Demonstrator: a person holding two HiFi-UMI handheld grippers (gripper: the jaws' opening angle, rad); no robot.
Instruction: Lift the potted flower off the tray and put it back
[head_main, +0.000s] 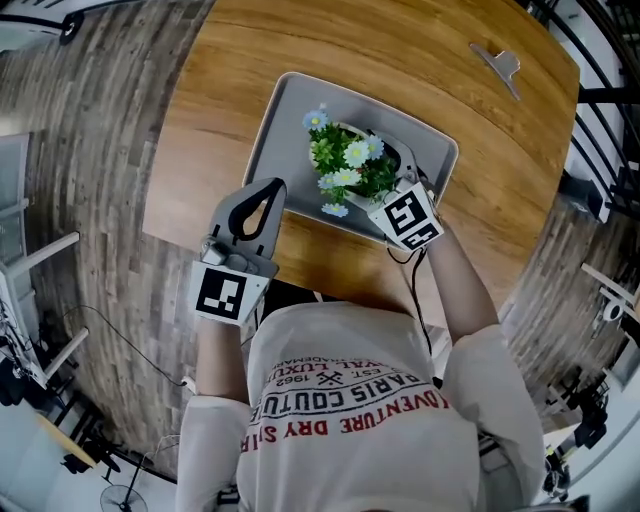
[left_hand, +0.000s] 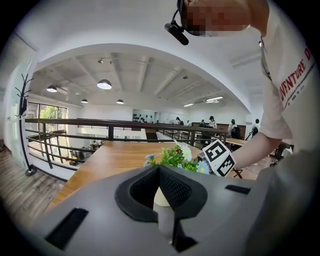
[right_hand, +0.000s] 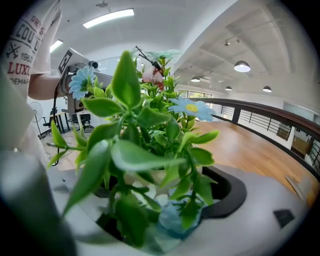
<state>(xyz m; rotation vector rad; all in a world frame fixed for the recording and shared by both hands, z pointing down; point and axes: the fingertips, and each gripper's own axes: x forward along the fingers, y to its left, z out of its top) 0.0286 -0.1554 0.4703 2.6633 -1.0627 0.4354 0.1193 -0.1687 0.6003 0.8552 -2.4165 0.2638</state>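
Potted flower (right_hand: 150, 150) in right tool (head_main: 385, 185), over tray (head_main: 290, 110)

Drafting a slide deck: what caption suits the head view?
Right tongs grip the potted flower at the grey tray; left tongs shut by the tray's near edge.

Green leaves and pale-blue and white blooms with yellow centres are seen on the potted flower (head_main: 350, 165). The tray (head_main: 290, 110) is coloured plain grey, the table (head_main: 420, 60) brown woodgrain.
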